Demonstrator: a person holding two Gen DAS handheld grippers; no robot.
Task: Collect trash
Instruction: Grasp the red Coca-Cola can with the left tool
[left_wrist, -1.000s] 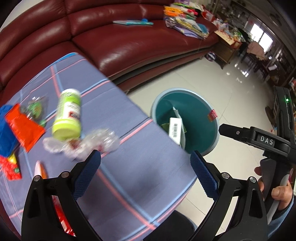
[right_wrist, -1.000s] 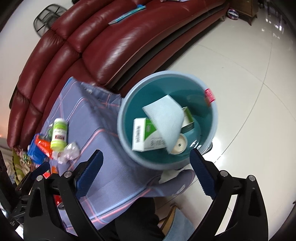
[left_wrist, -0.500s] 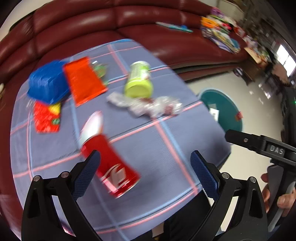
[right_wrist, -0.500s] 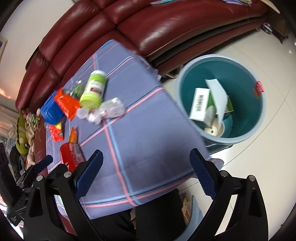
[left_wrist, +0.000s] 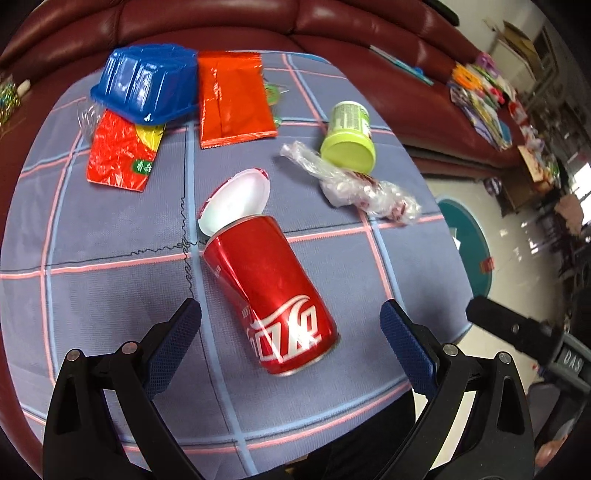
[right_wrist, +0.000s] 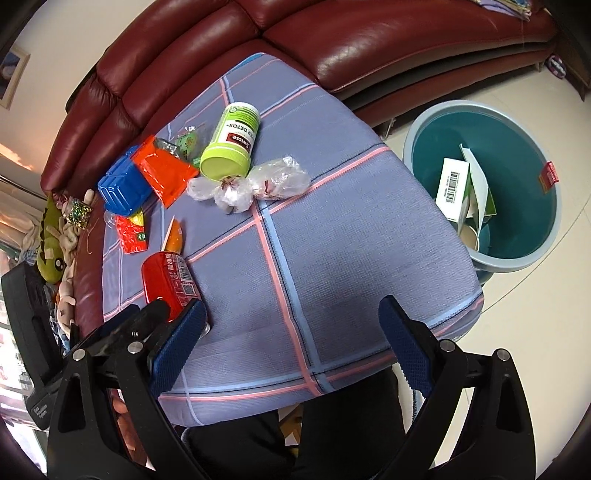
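Fingers of the left gripper (left_wrist: 290, 325) are spread wide around the red can (left_wrist: 271, 291), not yet touching it; the right gripper (right_wrist: 288, 325) hangs open and empty. Beyond the can lie a plastic wrap (left_wrist: 354, 184), green bottle (left_wrist: 349, 138), orange packet (left_wrist: 232, 98) and blue tray (left_wrist: 147, 88) on the checked cloth (right_wrist: 332, 240). Only boxes and paper sit in the teal bin (right_wrist: 517, 254) on the tiled floor, so most trash is left. A red sofa (right_wrist: 332, 33) stands behind.

Home living room — leather sofa (right_wrist: 229, 48), tiled floor (right_wrist: 517, 332)
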